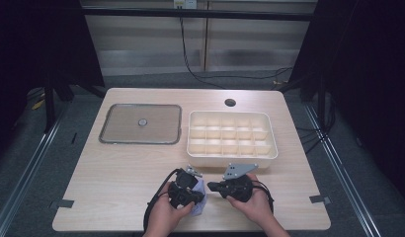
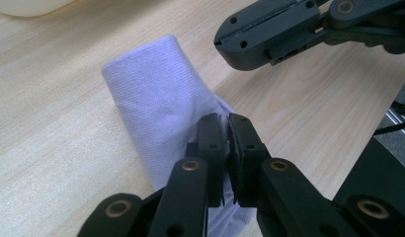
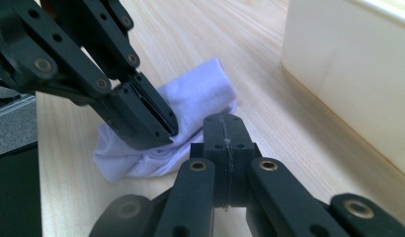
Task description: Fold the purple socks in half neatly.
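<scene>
Closest to us, at the near edge of the tabletop (image 1: 116,187), we've got both hands side by side with a small pale lilac cloth (image 2: 161,98) lying between and under them. Our left gripper (image 2: 228,121) has its fingers (image 2: 210,143) pressed together on a fold of that cloth: in the left gripper view a sliver of fabric pokes up right between the tips, while the rolled-up bulk of the cloth stretches away from them, resting flat on the wood. Our right gripper (image 3: 225,123) has its fingers (image 3: 237,138) pressed tight together with nothing between them; in the right gripper view the tips sit just beside the cloth's near edge, not pinching it, and we honestly can't tell whether they brush it. From the high view the cloth peeks out just beside the left gripper, with the right gripper pointing toward it from the other side. Farther out, just beyond the hands, sits the cream divided box (image 1: 193,129), and to its left a flat clear lid (image 1: 111,123) with a small knob. A round cable hole (image 1: 230,102) sits near the far edge.
</scene>
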`<state>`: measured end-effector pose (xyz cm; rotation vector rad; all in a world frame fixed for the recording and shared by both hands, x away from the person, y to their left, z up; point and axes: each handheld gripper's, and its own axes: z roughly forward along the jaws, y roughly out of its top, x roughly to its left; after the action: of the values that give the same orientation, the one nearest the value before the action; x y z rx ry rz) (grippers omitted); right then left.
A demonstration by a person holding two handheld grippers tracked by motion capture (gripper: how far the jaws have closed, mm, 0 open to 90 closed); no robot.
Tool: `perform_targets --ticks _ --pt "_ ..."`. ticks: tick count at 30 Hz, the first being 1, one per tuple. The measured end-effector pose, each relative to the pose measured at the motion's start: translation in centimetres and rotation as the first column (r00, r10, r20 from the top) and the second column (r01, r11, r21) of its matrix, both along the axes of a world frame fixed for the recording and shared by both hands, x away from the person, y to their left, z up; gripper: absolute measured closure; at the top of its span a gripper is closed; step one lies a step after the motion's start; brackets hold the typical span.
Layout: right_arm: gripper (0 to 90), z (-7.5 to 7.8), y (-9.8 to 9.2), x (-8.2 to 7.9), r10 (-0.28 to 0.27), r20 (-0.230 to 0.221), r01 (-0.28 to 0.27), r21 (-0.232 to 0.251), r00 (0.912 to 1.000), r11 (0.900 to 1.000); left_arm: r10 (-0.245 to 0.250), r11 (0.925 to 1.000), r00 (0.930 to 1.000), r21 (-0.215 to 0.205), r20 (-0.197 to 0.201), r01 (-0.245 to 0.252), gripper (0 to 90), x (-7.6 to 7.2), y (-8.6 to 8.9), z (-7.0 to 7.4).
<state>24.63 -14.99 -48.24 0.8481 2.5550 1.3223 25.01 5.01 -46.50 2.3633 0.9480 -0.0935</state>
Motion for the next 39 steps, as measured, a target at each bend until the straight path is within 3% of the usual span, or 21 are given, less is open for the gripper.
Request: perform_targets --ticks 8,19,24,30,39 --pt "90.0 1.2 1.1 0.4 0.022 0.019 -0.022 -0.006 0.9996 1.0 0.013 0.9998 0.9999 -0.013 -0.004 -0.013 85.1 -0.1 0.1 -0.1" --pt "90.0 1.7 2.8 1.0 0.049 0.034 -0.048 -0.024 0.9982 0.999 0.026 0.9991 0.9996 -0.032 -0.005 -0.027 85.0 -0.2 0.2 -0.1" --pt "90.0 1.3 3.6 1.7 0.055 0.022 -0.054 -0.032 0.9982 0.998 0.027 0.9993 0.9996 -0.026 0.001 -0.027 85.0 -0.3 0.1 -0.1" --pt "90.0 -0.2 4.0 2.5 0.035 -0.011 -0.035 -0.073 0.9993 0.997 0.019 0.9997 0.9997 -0.014 0.015 -0.019 84.9 -0.4 0.1 -0.1" --pt "90.0 -1.0 3.6 2.8 0.033 -0.034 -0.034 -0.053 0.9989 0.998 0.024 0.9996 0.9994 -0.014 0.026 -0.023 84.8 -0.5 0.1 -0.1"
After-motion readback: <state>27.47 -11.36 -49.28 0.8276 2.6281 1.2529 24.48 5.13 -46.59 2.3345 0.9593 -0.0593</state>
